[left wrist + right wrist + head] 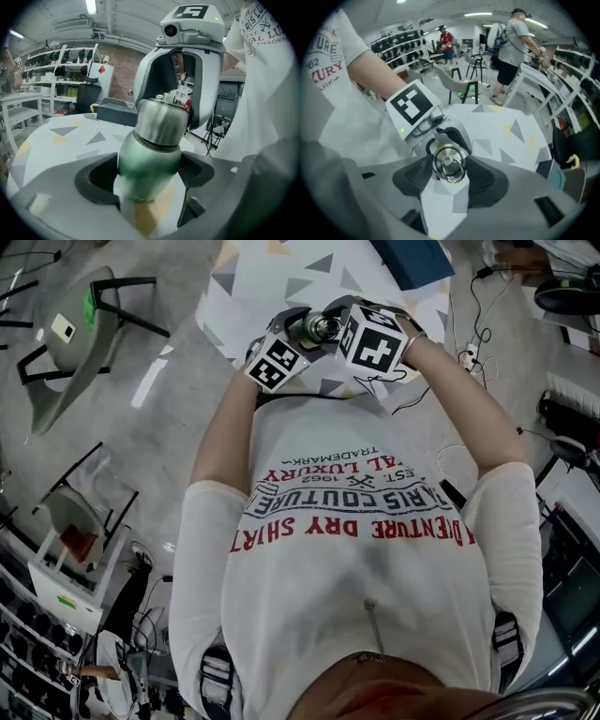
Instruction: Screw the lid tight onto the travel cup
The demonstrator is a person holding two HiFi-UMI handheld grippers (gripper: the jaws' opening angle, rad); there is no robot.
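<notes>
Triangle-patterned white desk (61, 136) spreads below the work. Left tongs (149, 174) clamp the body of the green metal travel cup (146, 157), held tilted above the desk. Right tongs (448, 171) reach down from above, pads closed against its ringed steel lid (449, 161).

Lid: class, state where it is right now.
In the right gripper view the lid sits centre, gripped between the pads of the right claw, atop the travel cup held by the left claw.
</notes>
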